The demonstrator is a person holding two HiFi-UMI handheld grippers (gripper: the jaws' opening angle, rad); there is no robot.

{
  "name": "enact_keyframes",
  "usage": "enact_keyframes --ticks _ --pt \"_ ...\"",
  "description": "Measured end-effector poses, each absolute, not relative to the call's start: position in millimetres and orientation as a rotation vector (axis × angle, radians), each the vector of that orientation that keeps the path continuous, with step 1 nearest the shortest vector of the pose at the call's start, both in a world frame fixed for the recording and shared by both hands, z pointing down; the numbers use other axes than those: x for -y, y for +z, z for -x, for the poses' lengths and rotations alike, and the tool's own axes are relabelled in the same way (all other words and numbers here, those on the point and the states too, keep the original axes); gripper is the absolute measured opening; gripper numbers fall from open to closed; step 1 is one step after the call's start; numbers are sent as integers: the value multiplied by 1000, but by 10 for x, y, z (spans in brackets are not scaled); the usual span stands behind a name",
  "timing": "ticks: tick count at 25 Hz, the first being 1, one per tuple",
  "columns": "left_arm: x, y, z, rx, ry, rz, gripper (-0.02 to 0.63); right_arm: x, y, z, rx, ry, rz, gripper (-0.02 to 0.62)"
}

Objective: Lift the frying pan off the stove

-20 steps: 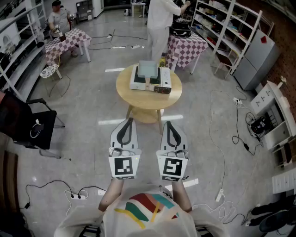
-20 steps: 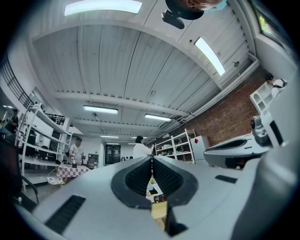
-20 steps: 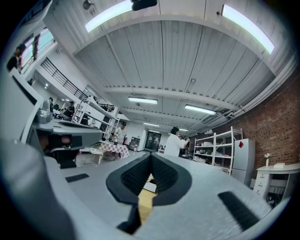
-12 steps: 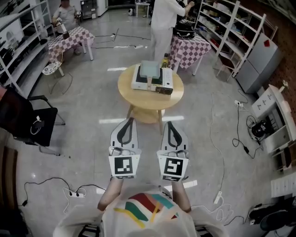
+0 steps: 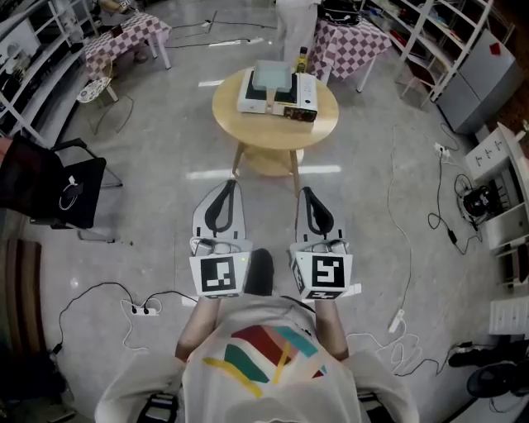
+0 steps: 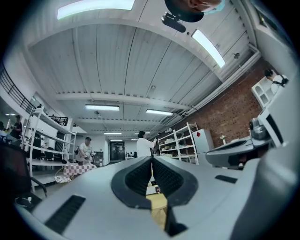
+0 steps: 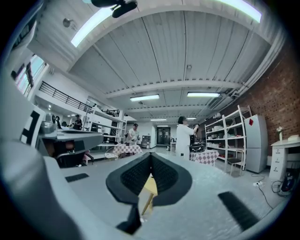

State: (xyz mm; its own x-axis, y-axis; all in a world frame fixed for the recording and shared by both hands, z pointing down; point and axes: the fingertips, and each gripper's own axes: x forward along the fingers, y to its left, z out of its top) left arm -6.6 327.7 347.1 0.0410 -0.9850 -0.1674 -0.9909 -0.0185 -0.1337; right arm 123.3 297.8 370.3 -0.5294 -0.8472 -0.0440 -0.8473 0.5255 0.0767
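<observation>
As the person steps closer to the round table [image 5: 248,136], the left gripper [image 5: 226,190] and right gripper [image 5: 307,194] stay clenched on nothing — the frying pan [image 5: 273,76] sits untouched on the stove [image 5: 299,92], well apart from them.

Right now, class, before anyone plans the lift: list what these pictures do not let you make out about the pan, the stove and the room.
- Head view: the frying pan is too small to show its handle or how it sits on the stove.
- Left gripper view: the shut left gripper hides nearly all of the table.
- Right gripper view: the shut right gripper covers the table likewise.
- Head view: the person in white is cut off by the top edge.
</observation>
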Motion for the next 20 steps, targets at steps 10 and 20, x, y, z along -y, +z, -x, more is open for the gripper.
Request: enact_keyframes --ticks 10,20 --pt "-2917 3866 142 -2090 70 2075 9 -2726 4320 -1113 -2852 127 1444 -2" --pt "-2584 4448 455 -2203 40 2079 9 -2137 4916 -940 -2936 41 1434 -2"
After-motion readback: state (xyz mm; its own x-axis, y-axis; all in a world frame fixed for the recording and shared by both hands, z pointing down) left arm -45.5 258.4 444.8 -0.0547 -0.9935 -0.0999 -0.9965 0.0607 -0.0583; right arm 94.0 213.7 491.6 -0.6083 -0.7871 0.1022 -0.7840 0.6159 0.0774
